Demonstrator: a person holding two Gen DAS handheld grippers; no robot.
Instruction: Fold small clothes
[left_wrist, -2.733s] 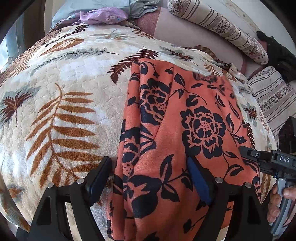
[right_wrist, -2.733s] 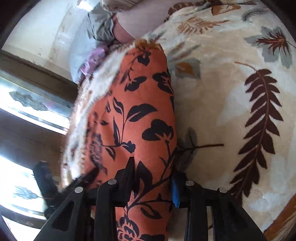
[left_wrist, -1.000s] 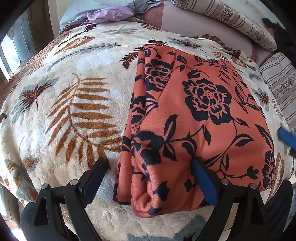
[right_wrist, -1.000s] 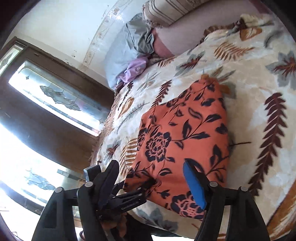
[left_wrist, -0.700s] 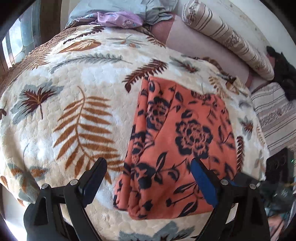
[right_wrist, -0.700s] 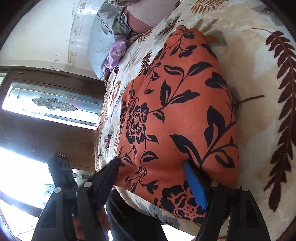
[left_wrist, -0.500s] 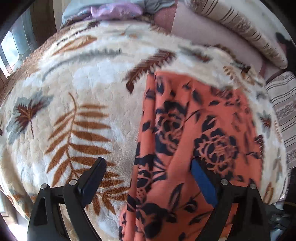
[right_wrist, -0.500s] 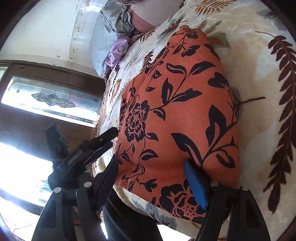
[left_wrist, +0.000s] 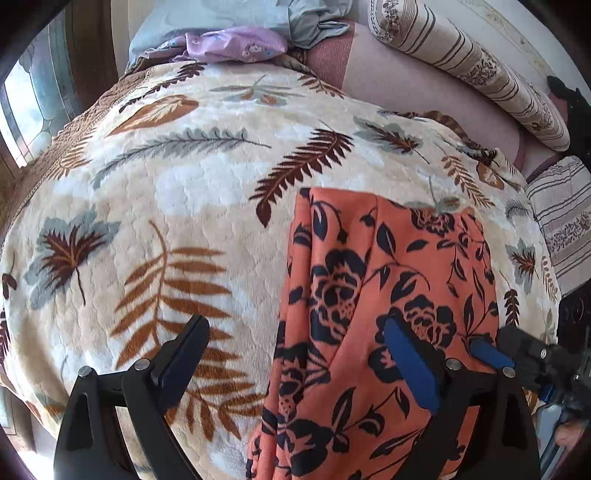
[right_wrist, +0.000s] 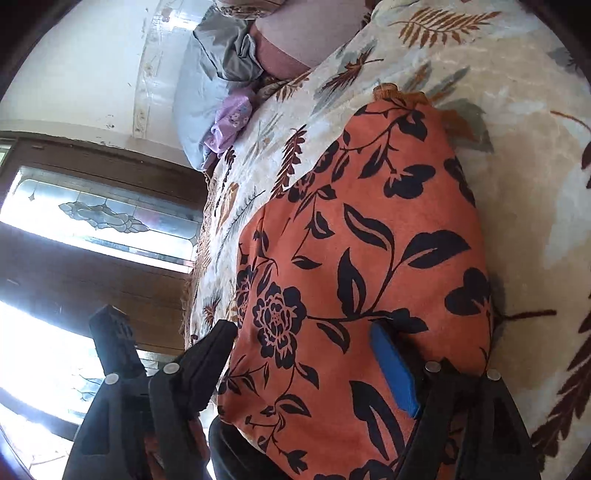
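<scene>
A folded orange cloth with a black flower print (left_wrist: 388, 295) lies flat on a cream plush blanket patterned with brown and grey leaves (left_wrist: 177, 206) spread over the bed. The left claw (left_wrist: 295, 350) hangs above the cloth's left edge, jaws wide, nothing between its pads. The right claw (right_wrist: 303, 354) hovers over the cloth's near end, its jaws spread wide and just now opened a little further, gripping nothing. A crumpled lilac garment (left_wrist: 236, 44) and a striped bolster pillow (left_wrist: 465, 62) lie at the bed's far end.
</scene>
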